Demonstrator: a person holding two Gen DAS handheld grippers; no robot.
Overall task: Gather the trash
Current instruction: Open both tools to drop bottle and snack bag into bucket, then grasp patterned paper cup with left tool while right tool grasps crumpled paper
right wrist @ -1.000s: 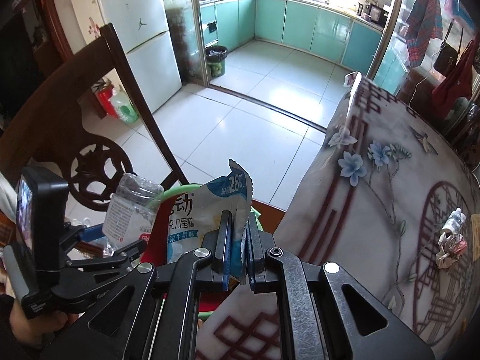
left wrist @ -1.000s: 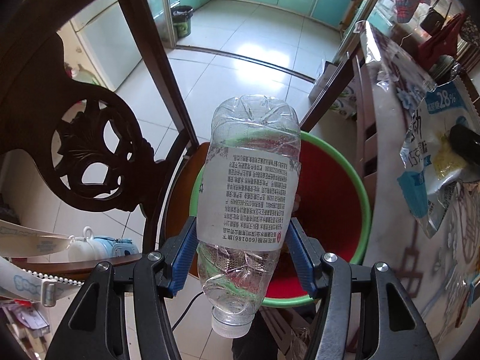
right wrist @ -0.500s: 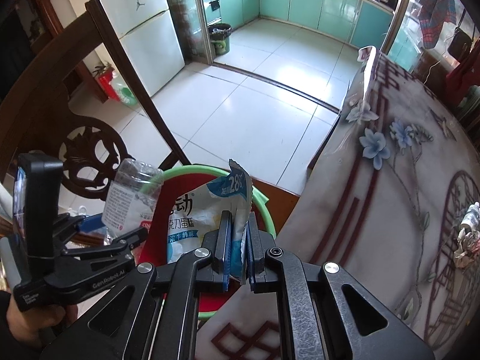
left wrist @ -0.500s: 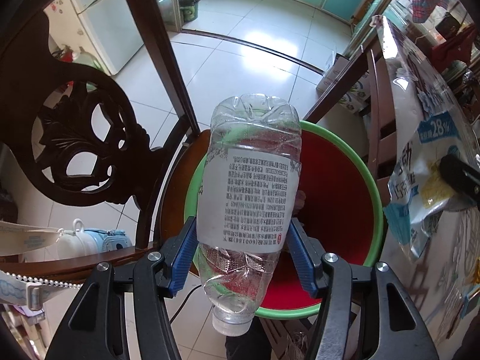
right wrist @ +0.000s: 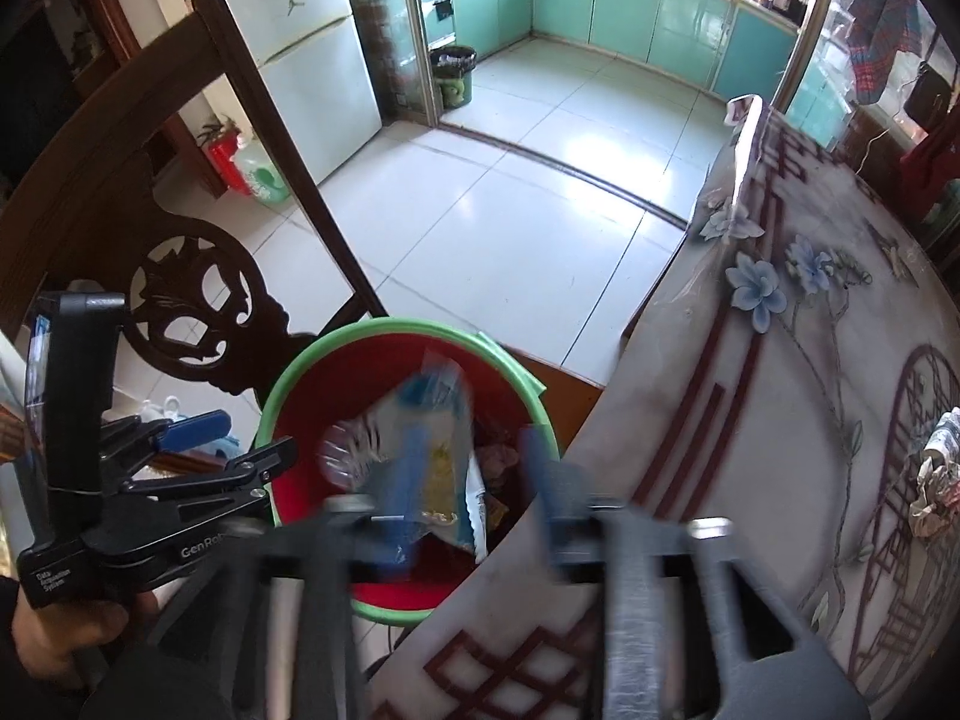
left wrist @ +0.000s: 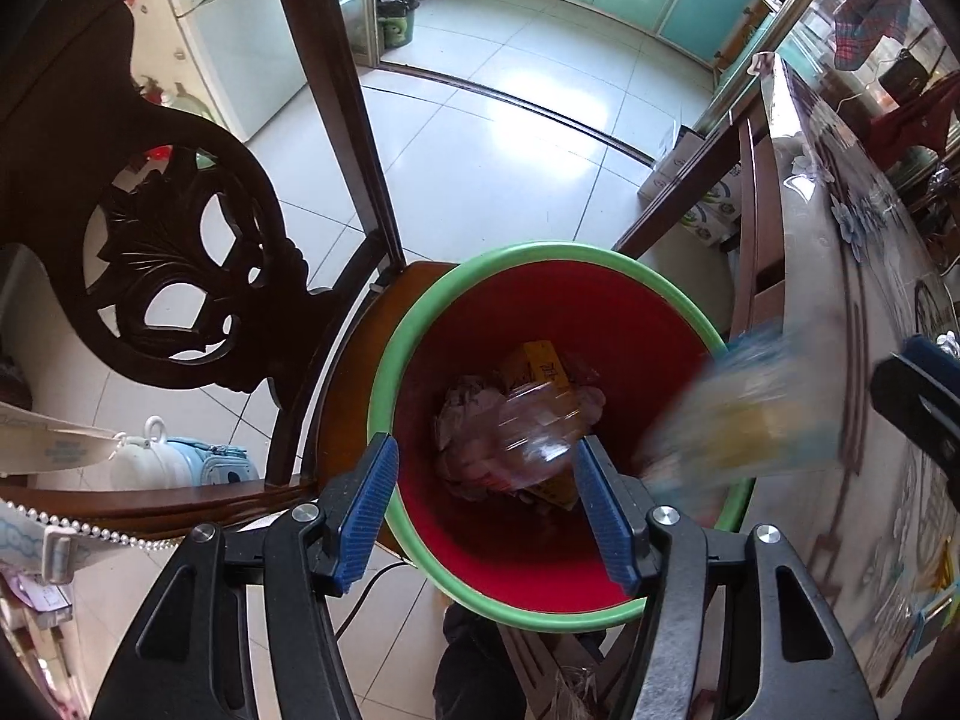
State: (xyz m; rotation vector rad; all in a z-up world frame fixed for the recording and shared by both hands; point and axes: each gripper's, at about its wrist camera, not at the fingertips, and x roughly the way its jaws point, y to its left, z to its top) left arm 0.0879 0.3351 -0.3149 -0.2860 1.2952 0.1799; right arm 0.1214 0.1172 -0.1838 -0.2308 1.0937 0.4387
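A red bin with a green rim [left wrist: 414, 318] stands on a wooden chair seat; it also shows in the right wrist view [right wrist: 384, 327]. My left gripper [left wrist: 489, 504] is open and empty above it. A clear plastic bottle [left wrist: 537, 426], blurred, is falling inside the bin onto other trash. My right gripper [right wrist: 471, 486] is open over the bin's right side. The blue and white snack bag [right wrist: 441, 450] is blurred and dropping between its fingers; it also shows in the left wrist view [left wrist: 744, 414].
A carved dark wooden chair back [left wrist: 180, 252] rises left of the bin. A table with a flowered cloth [right wrist: 780, 360] is on the right, with crumpled trash [right wrist: 933, 480] on it. A tiled floor [left wrist: 480, 138] lies beyond.
Both grippers have opened. The bottle has dropped from the left gripper into the bin, and the snack bag has left the right gripper and is falling towards the bin.
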